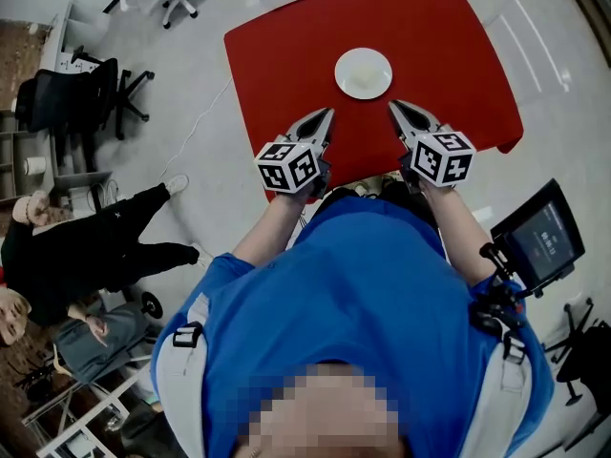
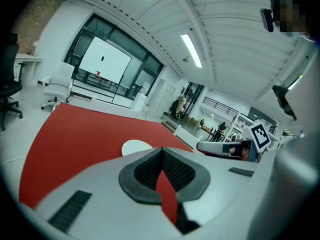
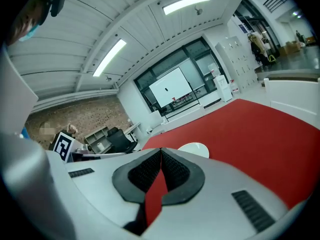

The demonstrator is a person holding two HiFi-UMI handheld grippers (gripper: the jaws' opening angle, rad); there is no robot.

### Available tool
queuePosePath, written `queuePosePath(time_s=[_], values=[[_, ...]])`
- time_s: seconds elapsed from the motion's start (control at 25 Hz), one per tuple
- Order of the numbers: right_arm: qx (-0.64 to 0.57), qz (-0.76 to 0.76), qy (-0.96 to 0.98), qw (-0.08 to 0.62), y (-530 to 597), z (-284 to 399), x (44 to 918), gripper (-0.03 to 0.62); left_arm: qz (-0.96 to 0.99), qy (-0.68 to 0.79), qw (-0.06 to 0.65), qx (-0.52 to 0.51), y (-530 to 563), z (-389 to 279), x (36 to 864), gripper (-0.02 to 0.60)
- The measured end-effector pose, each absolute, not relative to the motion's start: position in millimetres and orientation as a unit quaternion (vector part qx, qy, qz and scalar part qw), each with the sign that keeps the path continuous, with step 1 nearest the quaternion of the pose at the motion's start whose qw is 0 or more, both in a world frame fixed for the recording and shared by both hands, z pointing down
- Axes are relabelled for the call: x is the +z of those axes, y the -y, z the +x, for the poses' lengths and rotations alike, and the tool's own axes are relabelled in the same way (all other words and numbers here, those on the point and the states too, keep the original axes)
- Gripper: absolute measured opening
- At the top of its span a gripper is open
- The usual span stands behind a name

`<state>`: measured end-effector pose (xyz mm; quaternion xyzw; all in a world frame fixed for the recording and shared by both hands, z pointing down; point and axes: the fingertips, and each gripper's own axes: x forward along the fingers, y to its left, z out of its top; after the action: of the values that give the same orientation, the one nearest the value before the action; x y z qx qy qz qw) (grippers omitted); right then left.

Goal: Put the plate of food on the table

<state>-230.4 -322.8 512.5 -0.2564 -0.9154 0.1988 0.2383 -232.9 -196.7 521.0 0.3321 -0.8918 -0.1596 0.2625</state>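
The plate [image 1: 363,72] stands on the red surface [image 1: 277,65], roughly in its middle, flat and clear of every edge. Something pale lies in its centre. It is probably the food, but the head view is too small to tell what it is.

The left gripper [image 1: 329,114] hangs at about 7 o'clock from the plate and the right gripper [image 1: 392,107] at about 5 o'clock. Both are over the near part of the surface and both point toward the plate. Neither touches it, and a strip of bare red cloth shows between tips and rim.

In the left gripper view the jaws of the left gripper [image 2: 161,149] are together at the tips with nothing between them, and the plate [image 2: 136,146] lies beyond at about 11 o'clock. In the right gripper view the jaws of the right gripper [image 3: 161,150] are likewise closed and empty, with the plate [image 3: 194,149] ahead at about 1 o'clock.

Judging from how things lie, the placing step looks done: the plate rests on the surface and nothing grips it. What is left, if anything, is to draw both grippers back toward 6 o'clock, lifting them enough that the closed tips do not drag on the cloth or nudge the rim. If the plate needed shifting, the jaws would first have to part before coming in at the rim.
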Motion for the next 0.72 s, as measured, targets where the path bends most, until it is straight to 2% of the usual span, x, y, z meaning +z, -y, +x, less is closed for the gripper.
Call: queuePosePath(time_s=[0.72], values=[[0.190,-0.258,0.924,0.207,328,-234,486,0.003,0.311,0.903,0.199,-0.221,182,-249,486,0.008]])
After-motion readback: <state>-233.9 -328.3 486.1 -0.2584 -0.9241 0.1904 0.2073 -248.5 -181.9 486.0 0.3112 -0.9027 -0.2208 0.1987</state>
